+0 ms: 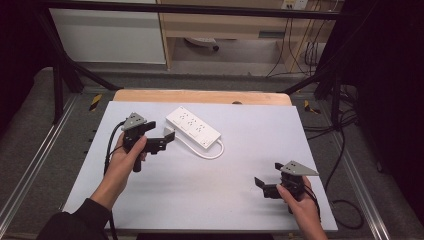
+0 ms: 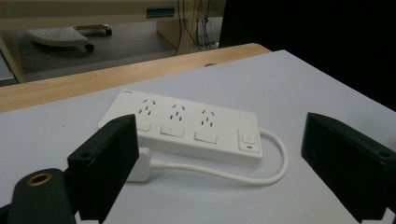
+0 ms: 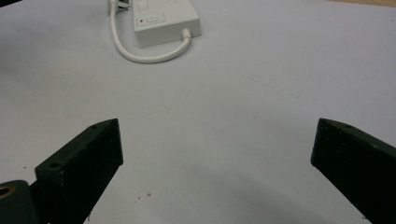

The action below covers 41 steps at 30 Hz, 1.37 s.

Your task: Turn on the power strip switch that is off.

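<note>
Power strip (image 1: 193, 126) lies on the white counter (image 1: 200, 190), just ahead of my left hand-held gripper (image 1: 166, 139) and well away from my right hand-held gripper (image 1: 259, 183). Its long axis runs on a diagonal, from the far end nearest the left hand-held gripper down toward the switch end, where the short white cable (image 1: 212, 151) loops out and curls back along the near side of the body.

In the left gripper view the strip (image 2: 184, 127) sits straight between my spread jaws, sockets up, and the cable's plug (image 2: 141, 164) lies just beside the left jaw; I cannot tell whether it touches. My left hand-held gripper (image 2: 233, 158) is wide open and holds nothing.

In the right gripper view only the switch end of the strip (image 3: 166, 21) shows far ahead, past bare counter. That right hand-held gripper (image 3: 217, 154) is also wide open and empty.

I judge the left one is the nearer by far, so the grasp falls to it: either across the narrow width of the body, or on the plug at its left jaw.
</note>
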Tool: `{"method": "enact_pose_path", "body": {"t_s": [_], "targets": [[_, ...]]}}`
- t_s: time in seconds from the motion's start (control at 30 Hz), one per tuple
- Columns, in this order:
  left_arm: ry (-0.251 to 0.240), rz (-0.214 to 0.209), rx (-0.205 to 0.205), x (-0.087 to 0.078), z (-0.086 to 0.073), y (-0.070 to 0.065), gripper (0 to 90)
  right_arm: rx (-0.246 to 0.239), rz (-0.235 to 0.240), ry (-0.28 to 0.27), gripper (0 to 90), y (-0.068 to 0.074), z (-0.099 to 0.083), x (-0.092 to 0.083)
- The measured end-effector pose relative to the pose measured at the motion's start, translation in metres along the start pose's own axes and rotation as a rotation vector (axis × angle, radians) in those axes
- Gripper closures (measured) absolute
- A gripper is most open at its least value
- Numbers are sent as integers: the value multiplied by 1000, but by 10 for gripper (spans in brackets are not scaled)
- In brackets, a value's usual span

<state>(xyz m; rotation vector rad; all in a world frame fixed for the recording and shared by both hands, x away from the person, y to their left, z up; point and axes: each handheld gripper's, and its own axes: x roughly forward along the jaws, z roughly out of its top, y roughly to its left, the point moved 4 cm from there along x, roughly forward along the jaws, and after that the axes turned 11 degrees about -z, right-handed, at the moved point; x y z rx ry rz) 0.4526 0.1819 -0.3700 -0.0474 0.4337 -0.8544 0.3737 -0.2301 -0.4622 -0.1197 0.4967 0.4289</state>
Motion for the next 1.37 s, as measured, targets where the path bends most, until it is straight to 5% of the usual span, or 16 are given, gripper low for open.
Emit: {"method": "enact_pose_path", "body": {"t_s": [0.6, 0.9, 1.2, 1.37], "targets": [[-45, 31, -26, -52, -27, 3, 111, -6, -1, 5, 28, 1, 0, 1], [-52, 58, -71, -71, -66, 4, 113, -8, -2, 5, 28, 2, 0, 2], [35, 36, -66, -76, -113, -14, 116, -8, -9, 11, 28, 0, -1, 3], [131, 25, -3, -74, -130, -25, 110, -10, -56, 54, 31, -3, -5, 9]]}}
